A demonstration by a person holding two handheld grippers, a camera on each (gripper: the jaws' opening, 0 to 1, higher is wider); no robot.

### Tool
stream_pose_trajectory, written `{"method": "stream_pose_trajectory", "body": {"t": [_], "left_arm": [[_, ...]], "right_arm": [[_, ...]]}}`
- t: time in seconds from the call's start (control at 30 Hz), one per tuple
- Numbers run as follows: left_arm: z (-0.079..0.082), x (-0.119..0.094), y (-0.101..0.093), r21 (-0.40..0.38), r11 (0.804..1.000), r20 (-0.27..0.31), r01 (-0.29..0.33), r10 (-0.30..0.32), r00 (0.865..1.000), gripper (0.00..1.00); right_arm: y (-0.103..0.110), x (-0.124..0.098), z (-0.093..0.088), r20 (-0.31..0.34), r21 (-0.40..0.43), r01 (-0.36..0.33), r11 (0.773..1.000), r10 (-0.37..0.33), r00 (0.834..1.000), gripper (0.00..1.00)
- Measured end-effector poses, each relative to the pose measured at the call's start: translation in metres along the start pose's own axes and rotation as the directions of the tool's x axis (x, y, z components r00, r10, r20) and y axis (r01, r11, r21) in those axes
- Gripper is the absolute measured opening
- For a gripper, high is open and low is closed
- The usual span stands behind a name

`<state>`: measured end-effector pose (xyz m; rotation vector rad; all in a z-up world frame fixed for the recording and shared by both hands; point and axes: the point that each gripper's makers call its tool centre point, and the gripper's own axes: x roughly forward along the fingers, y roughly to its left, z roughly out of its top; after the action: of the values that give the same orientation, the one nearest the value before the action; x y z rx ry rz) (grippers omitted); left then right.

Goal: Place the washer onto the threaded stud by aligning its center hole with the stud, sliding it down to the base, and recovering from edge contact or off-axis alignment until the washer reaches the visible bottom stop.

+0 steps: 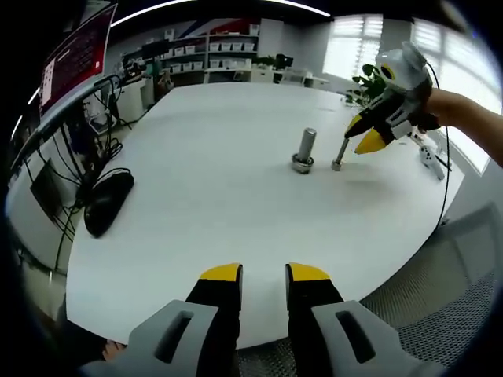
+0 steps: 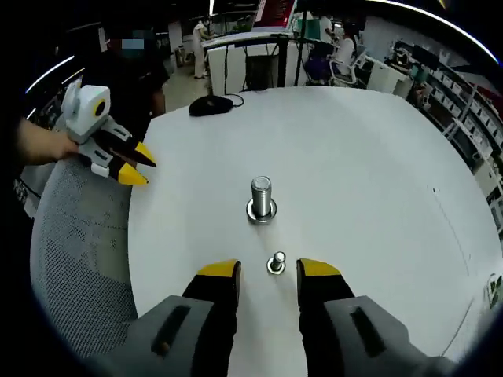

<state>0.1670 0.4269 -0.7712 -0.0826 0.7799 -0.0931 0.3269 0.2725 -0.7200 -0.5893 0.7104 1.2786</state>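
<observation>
Washer at stud's base — right tongs open around bolt.

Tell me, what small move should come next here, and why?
Probably close the right gripper on the small bolt standing between its open jaws. The big bolt stands apart on the table, a washer already around its base.

Materials and finishes, as we record them

We list the threaded stud and the smaller bolt as bright, shiny metal; the counter as smooth matt white; the mouse as glossy black plastic; the chair as grey woven mesh.
</observation>
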Motion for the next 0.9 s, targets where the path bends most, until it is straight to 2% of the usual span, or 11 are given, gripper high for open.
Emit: {"method": "stream_pose_trajectory", "body": {"t": [0.07,0.1,0.2,0.3,0.4,0.47,0.53,0.67,0.73,0.8,0.9], "left_arm": [[0.000,0.000,-0.001,0.002,1.000,0.000,0.004,-0.004,1.000,0.19],[0.000,0.000,-0.001,0.004,1.000,0.000,0.005,-0.005,1.000,0.19],[-0.001,0.001,-0.004,0.011,1.000,-0.009,0.018,-0.018,1.000,0.19],[-0.001,0.002,-0.007,0.026,0.999,-0.011,0.031,-0.031,0.999,0.19],[0.000,0.001,-0.008,0.025,0.999,-0.006,0.034,-0.034,0.999,0.19],[0.000,0.001,-0.010,0.030,0.999,-0.006,0.042,-0.042,0.999,0.19],[-0.002,0.001,-0.015,0.057,0.997,-0.023,0.057,-0.055,0.998,0.19],[-0.004,0.001,-0.017,0.061,0.996,-0.033,0.067,-0.065,0.997,0.20],[-0.004,0.001,-0.017,0.053,0.996,-0.031,0.070,-0.069,0.997,0.20],[-0.004,0.001,-0.017,0.051,0.996,-0.032,0.069,-0.068,0.997,0.21],[-0.006,0.000,-0.020,0.049,0.996,-0.039,0.075,-0.073,0.997,0.22]], "right_arm": [[0.000,-0.019,0.004,0.076,0.037,0.032,0.999,-0.034,0.997,0.34],[0.003,-0.030,0.008,0.137,0.041,0.041,0.998,-0.046,0.990,0.35],[0.011,-0.051,0.005,0.195,0.066,0.048,0.997,-0.060,0.979,0.37],[0.018,-0.079,-0.001,0.272,0.153,0.065,0.986,-0.105,0.957,0.37],[0.024,-0.101,-0.011,0.307,0.208,0.095,0.973,-0.158,0.939,0.37],[0.021,-0.116,-0.018,0.348,0.235,0.128,0.964,-0.207,0.914,0.38],[0.023,-0.130,-0.025,0.372,0.282,0.147,0.948,-0.249,0.894,0.39],[0.028,-0.148,-0.038,0.407,0.348,0.177,0.921,-0.318,0.856,0.44],[0.034,-0.150,-0.052,0.379,0.369,0.179,0.912,-0.323,0.867,0.51],[0.040,-0.152,-0.063,0.372,0.382,0.189,0.905,-0.338,0.865,0.55],[0.048,-0.154,-0.078,0.359,0.397,0.205,0.895,-0.357,0.862,0.56]]}}
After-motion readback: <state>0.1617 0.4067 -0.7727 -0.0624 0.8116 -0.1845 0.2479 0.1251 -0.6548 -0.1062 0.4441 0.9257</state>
